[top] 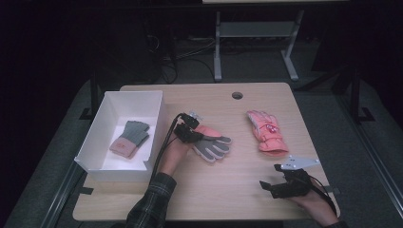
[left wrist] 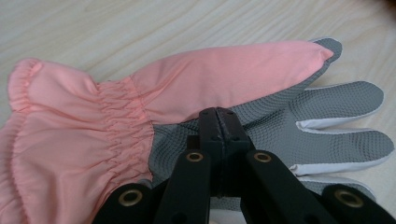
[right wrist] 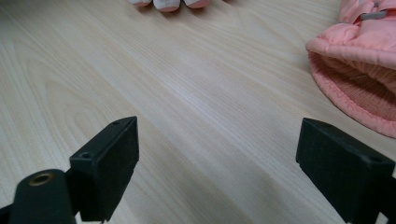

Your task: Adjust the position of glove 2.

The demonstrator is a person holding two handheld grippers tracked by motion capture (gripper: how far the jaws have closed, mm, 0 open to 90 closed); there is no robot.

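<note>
We see the left gripper (left wrist: 218, 122) with its jaws pressed together on the palm of the pink-and-grey glove (top: 209, 141), which lies on the table (top: 237, 190) just right of the white box (top: 111, 164) — its long axis runs across the table, fingers pointing away from the box. The right gripper (right wrist: 217, 163) stands wide open over bare wood, holding nothing — well apart from that box.
</note>
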